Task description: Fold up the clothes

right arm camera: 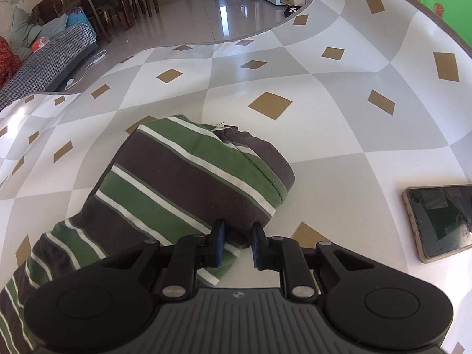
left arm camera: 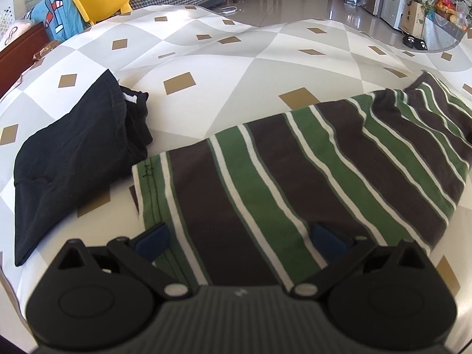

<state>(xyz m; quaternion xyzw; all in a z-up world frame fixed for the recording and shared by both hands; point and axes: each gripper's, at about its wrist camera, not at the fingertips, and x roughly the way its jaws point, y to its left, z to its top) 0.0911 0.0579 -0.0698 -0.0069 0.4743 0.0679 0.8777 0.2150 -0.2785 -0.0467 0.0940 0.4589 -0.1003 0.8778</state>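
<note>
Black garment (left arm camera: 73, 159) lies folded aside; the striped shirt (left arm camera: 295, 183) is half folded. Right gripper (right arm camera: 238, 240) clenches its corner, left gripper (left arm camera: 239, 237) hangs released above it.

- Your worktop (left arm camera: 224, 67) wears a white-and-grey diamond-patterned cover.
- A striped shirt (left arm camera: 295, 171) lies centre-right in the left view.
- A black garment (left arm camera: 73, 159) lies at its left.
- A phone (right arm camera: 442, 221) lies right in the right view.

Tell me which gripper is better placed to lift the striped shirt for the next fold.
Right, probably. The right gripper has its jaws nearly shut on a corner of the striped shirt. The left gripper hangs over the shirt with its jaws wide apart, gripping nothing.
</note>
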